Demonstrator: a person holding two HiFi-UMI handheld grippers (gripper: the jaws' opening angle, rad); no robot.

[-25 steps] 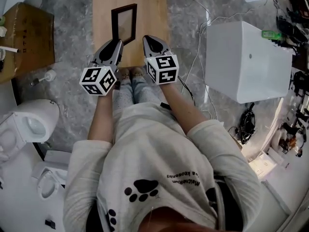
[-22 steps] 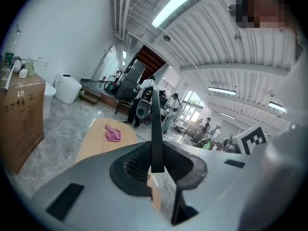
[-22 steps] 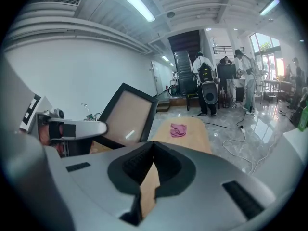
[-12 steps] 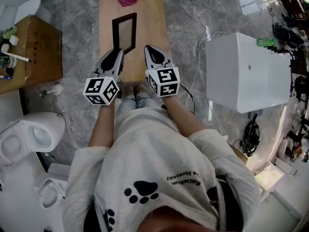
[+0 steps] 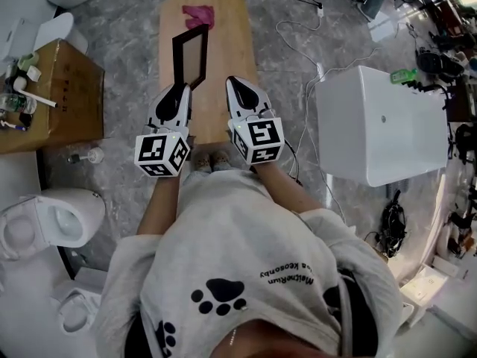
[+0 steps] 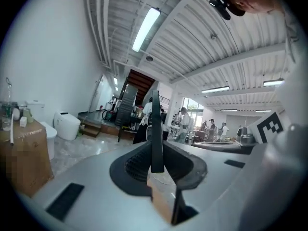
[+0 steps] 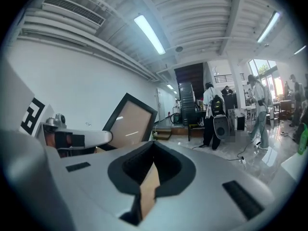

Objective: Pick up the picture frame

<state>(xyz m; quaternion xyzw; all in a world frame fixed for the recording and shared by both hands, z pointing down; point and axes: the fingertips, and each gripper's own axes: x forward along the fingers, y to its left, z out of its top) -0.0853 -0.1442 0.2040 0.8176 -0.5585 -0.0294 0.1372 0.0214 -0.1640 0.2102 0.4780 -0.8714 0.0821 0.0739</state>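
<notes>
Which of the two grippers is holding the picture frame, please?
The left gripper: its jaws clamp the frame's edge, while the right gripper is shut with nothing between its jaws.

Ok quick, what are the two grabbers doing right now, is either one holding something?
Left gripper: closed on the edge of the picture frame.
Right gripper: closed, holding nothing.

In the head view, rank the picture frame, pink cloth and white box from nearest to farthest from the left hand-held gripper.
1. Picture frame, gripped in the left hand-held gripper.
2. Pink cloth, ahead at the wooden bench's far end.
3. White box, off to the right.
</notes>
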